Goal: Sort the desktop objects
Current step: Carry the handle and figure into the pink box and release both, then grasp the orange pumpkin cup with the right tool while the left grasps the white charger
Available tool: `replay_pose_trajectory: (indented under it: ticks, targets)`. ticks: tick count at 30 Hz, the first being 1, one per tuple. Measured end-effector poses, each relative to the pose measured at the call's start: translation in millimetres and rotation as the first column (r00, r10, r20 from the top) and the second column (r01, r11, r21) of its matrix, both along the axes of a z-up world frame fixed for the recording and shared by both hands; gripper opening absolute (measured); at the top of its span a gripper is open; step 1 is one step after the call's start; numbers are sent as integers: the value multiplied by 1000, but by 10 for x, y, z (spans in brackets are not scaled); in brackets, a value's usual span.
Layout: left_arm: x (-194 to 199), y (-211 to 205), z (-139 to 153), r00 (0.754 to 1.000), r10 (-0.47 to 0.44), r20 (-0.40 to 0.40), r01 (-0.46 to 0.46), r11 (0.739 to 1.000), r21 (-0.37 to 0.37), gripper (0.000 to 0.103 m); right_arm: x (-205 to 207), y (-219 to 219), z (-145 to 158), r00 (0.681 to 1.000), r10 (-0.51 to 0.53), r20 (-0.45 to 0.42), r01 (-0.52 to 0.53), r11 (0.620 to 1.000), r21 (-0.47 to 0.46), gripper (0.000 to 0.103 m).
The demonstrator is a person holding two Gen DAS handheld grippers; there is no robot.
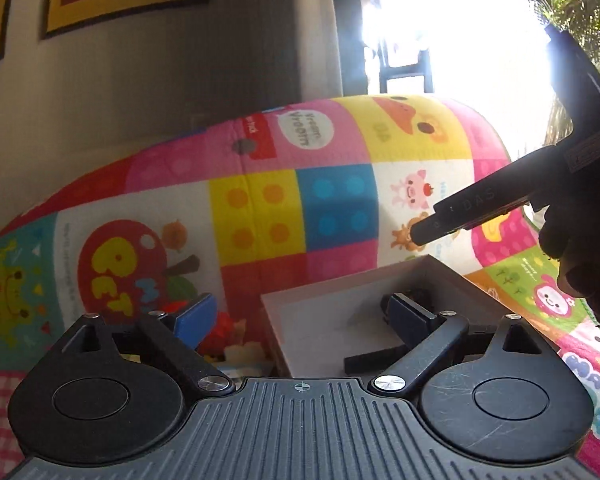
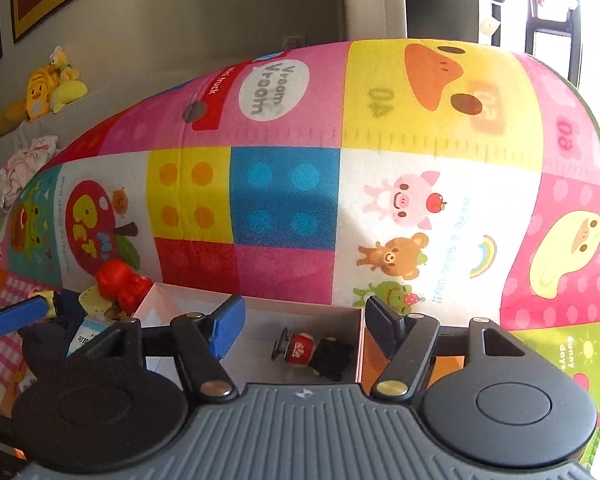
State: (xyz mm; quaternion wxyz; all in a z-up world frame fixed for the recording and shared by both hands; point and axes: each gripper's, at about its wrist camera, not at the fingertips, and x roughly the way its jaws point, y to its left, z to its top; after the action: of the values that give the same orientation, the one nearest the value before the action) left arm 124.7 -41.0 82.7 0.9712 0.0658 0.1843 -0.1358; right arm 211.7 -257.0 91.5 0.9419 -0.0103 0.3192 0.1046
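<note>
The box (image 2: 256,322) lies on the play mat (image 2: 380,184) near its front edge, holding a red-topped toy (image 2: 298,350), likely the sorting bin. Left tool (image 1: 306,314) and right tool (image 2: 304,320) hover over it, spread and empty.

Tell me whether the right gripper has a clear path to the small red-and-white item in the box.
Probably yes. The right gripper is open and empty, just above the white box. The red-and-white item lies uncovered between its fingers; only a black object sits against it.
</note>
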Motion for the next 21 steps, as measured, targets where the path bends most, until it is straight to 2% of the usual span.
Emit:
replay_pose_trajectory:
  ticks: [3,6,9,11,13,14,16,18,19,21]
  targets:
    - [-268,275,-6,998,52,39,-54,998,36,97,-38,48,-11,999,12,52,-10,999,-35,68]
    - [-497,524,-88,990,141,5,-141,988,66,97,-147,178,45,990,77,120,-71,996,-52,68]
    - [-776,801,-238,961,263,-84,-260,964,52,97,-428,436,107,955,225,192,-214,974,-77,68]
    - [-877,955,-383,940,291,-180,-295,956,8,97,-645,628,121,924,324,203,-308,946,-103,68]
    - [-891,1037,-517,929,285,-235,-294,956,-3,97,-873,784,111,895,398,203,-376,916,-138,68]
    - [-870,1057,-561,929,283,-240,-290,957,5,97,-1035,886,90,876,439,201,-412,896,-165,68]
    - [-838,1114,-623,936,260,-236,-270,963,-11,97,-1284,1021,27,860,469,199,-429,878,-213,68]
    - [-809,1208,-656,946,222,-236,-245,967,-72,97,-1482,1118,-47,878,452,155,-421,885,-198,68]
    - [-793,1259,-666,945,223,-238,-251,963,-97,97,-1538,1159,-97,889,446,107,-428,890,-158,69]
    - [-790,1397,-638,935,262,-239,-300,944,-139,97,-1665,1303,-248,887,461,19,-457,883,-110,69]
